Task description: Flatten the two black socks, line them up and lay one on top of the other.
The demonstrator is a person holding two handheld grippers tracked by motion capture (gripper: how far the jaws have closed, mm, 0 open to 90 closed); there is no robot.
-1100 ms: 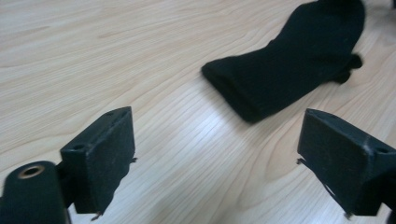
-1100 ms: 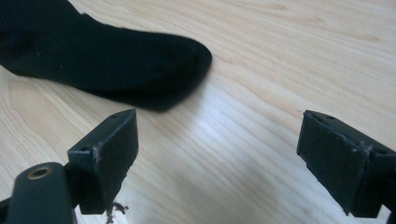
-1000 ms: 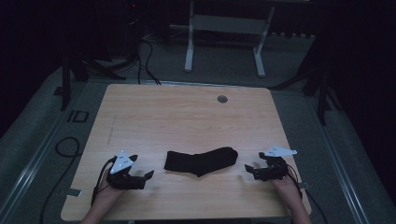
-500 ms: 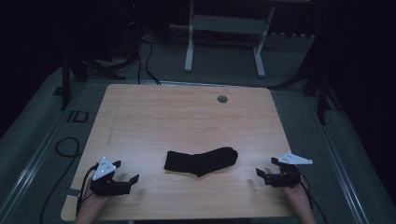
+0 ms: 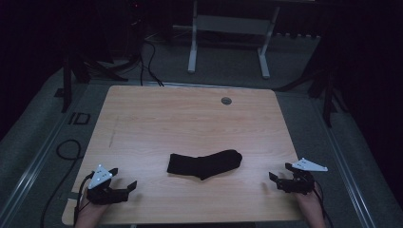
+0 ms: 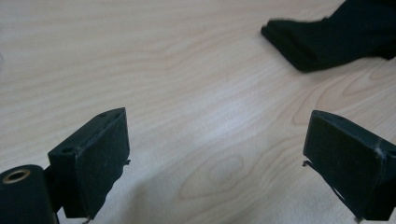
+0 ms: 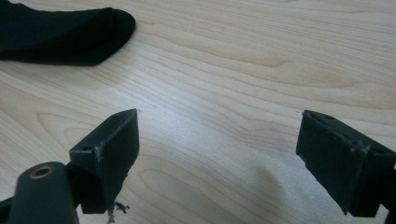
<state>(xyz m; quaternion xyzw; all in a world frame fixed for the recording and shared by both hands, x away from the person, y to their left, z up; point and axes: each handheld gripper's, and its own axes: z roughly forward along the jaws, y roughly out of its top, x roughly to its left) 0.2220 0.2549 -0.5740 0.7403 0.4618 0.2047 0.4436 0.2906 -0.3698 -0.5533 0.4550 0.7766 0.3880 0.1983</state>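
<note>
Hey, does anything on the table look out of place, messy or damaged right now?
Nothing stands out. The black sock lies flat on the wooden table, clear of both grippers, left gripper and right gripper, which are open.

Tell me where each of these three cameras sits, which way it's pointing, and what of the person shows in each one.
High view: above the person's side, looking forward and down on the wooden table; both forearms, the left gripper and the right gripper.
Left gripper view: rides the left gripper, looking low across the tabletop between its open jaws toward the black sock.
Right gripper view: rides the right gripper, jaws open, sock at upper left.
All three share the sock and the table.
</note>
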